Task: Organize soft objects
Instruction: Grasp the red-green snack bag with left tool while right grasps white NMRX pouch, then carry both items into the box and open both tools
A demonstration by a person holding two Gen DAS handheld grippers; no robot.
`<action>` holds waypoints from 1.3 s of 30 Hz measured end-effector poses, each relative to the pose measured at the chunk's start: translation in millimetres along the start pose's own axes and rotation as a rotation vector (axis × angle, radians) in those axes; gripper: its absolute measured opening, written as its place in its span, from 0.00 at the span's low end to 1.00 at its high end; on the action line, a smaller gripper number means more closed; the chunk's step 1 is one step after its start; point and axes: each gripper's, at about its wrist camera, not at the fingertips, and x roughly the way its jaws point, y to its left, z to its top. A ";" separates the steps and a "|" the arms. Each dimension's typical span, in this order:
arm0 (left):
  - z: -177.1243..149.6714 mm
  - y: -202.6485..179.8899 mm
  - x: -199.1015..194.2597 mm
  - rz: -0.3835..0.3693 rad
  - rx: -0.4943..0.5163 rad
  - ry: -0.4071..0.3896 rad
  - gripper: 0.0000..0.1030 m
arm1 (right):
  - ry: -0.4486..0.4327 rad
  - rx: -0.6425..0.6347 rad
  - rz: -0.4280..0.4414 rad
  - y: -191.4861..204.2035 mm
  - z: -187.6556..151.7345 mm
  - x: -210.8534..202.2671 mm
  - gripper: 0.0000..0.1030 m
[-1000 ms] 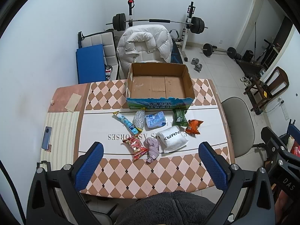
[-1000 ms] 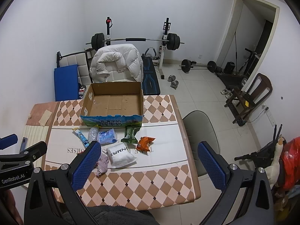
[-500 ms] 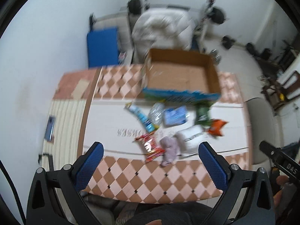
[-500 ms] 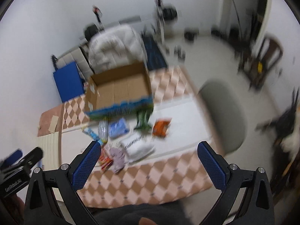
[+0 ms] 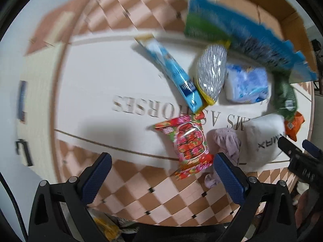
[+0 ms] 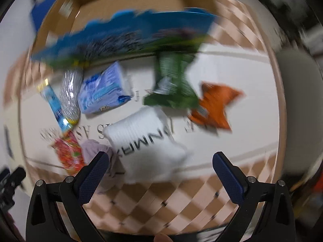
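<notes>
The left gripper (image 5: 160,178) was wide open and held nothing. The shiny red snack bag (image 5: 188,144) lay on the table just ahead, a bit to its right, long side pointing away. The right gripper (image 6: 160,178), open and empty too, was nearer the soft white pillow pack (image 6: 149,141)

The setting looks like a home. A table (image 5: 125,183) carries a cloth of tan and cream diamonds around a white panel with printed lettering. Scattered on it are household goods: snack packets (image 5: 189,143), a tissue pack (image 5: 246,84), a white sock (image 6: 149,137) and an open cardboard box (image 6: 131,6). The surroundings are too blurred to read.
</notes>
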 end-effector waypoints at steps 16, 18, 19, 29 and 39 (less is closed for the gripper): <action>3.3 -17.7 85.4 -0.061 0.029 0.174 0.43 | 0.155 -0.074 0.002 30.2 -11.4 90.1 0.99; -1.1 -12.6 82.0 -0.040 0.039 0.155 0.42 | 0.141 -0.068 0.005 30.6 -17.9 90.4 0.91; -4.0 -9.9 79.5 -0.035 0.042 0.146 0.42 | 0.141 -0.062 0.007 28.1 -19.0 88.7 0.85; -30.5 2.4 -18.1 -0.066 0.102 -0.007 0.42 | 0.121 0.100 0.138 -0.2 -62.7 34.1 0.62; 27.4 -71.1 -139.6 -0.217 0.230 -0.148 0.42 | -0.094 0.121 0.323 -13.8 -23.8 -116.2 0.61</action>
